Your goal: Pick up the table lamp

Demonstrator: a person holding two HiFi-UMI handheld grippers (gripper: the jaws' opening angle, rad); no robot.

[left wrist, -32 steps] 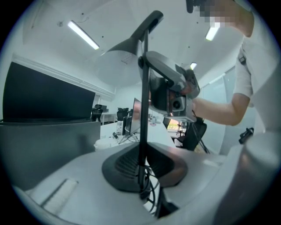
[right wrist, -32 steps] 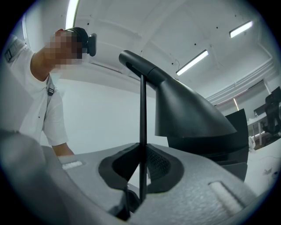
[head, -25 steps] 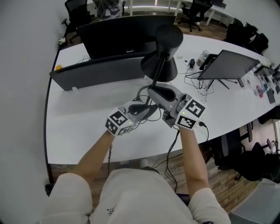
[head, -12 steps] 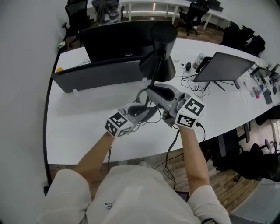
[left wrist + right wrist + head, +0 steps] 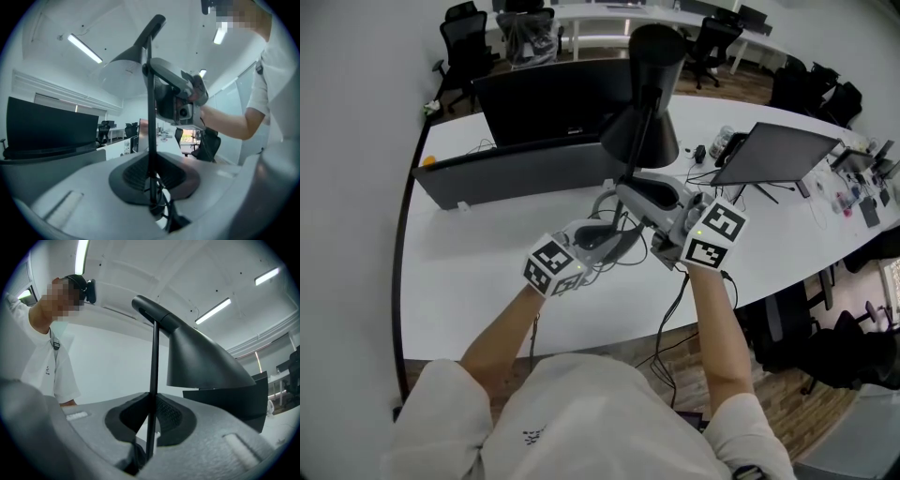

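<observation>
The black table lamp has a cone shade [image 5: 641, 127] [image 5: 206, 363] and a thin black stem [image 5: 638, 148]. It hangs above the white table [image 5: 469, 253], with both grippers on its stem. My right gripper [image 5: 630, 193] [image 5: 149, 420] is shut on the stem [image 5: 153, 380] just under the shade. Lower down, my left gripper [image 5: 617, 231] [image 5: 152, 180] is shut on the same stem [image 5: 149, 122]. The right gripper's body [image 5: 178, 96] shows higher up in the left gripper view. A cable [image 5: 605, 199] loops by the jaws. The lamp's base is hidden.
A black monitor [image 5: 553, 89] and a long grey panel [image 5: 511, 167] stand behind the lamp. At the right are a tilted laptop [image 5: 776, 148], cables and small items. Office chairs [image 5: 464, 42] stand past the far edge. A cord [image 5: 673, 309] hangs off the near edge.
Both grippers have risen together with the lamp, so the shade now sits higher in the head view and nearer the camera. The grips on the stem look unchanged.
</observation>
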